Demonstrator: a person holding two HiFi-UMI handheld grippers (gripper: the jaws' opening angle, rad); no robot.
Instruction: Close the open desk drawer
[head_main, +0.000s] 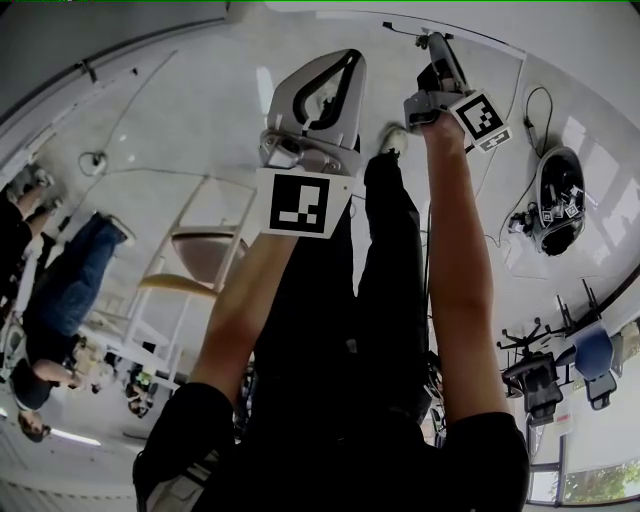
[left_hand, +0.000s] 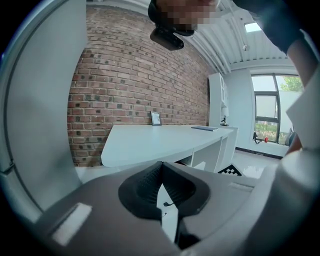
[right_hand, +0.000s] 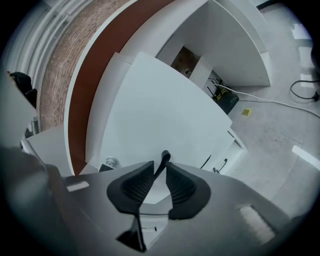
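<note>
The white desk (right_hand: 165, 110) fills the right gripper view, tilted, with a brick wall behind it. Under its edge sit drawer fronts (right_hand: 225, 159) with dark handles; one looks pulled out a little. My right gripper (right_hand: 159, 167) hangs in the air short of the desk, its jaws a narrow gap apart, with a thin dark strip I cannot identify at the tips. My left gripper (left_hand: 161, 167) is shut and holds nothing; the same desk (left_hand: 150, 142) lies beyond it. In the head view both grippers, left (head_main: 350, 60) and right (head_main: 435, 42), are held out over the floor.
A stool (head_main: 200, 250) stands on the floor to my left, with seated people (head_main: 50, 300) beyond it. Office chairs (head_main: 560, 365) and cabled equipment (head_main: 555, 200) are at the right. A black box (right_hand: 222, 97) with cables sits under the desk. A picture frame (left_hand: 156, 118) stands on it.
</note>
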